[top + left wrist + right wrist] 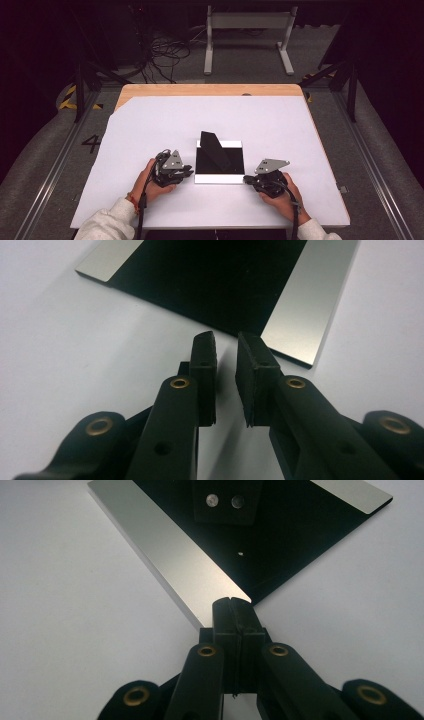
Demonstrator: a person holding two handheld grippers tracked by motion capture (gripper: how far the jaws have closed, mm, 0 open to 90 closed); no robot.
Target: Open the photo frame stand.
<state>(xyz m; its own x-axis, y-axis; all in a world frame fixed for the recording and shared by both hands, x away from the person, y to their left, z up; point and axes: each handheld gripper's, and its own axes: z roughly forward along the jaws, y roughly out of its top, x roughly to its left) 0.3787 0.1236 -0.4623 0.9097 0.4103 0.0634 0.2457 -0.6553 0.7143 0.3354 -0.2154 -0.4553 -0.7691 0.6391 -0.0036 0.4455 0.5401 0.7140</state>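
Plate (pixel 219 161) w/ black wedge (pixel 214 147) lies flat mid-table (pixel 150 120), nearer the front edge. L claw (pixel 226 362) just left of it, jaws slightly parted, nothing between. R claw (pixel 231 611) clenched at plate's front right corner; can't tell if it pinches the plate's edge.

Two grippers — the left gripper (pixel 186 171) and the right gripper (pixel 248 178) — each with two black jaws and one grey plate on top. Two hands, one per gripper. One table (pixel 150 125). One flat base (pixel 218 178) near its front edge, with two silver strips — and one black wedge (pixel 214 148) standing on it.
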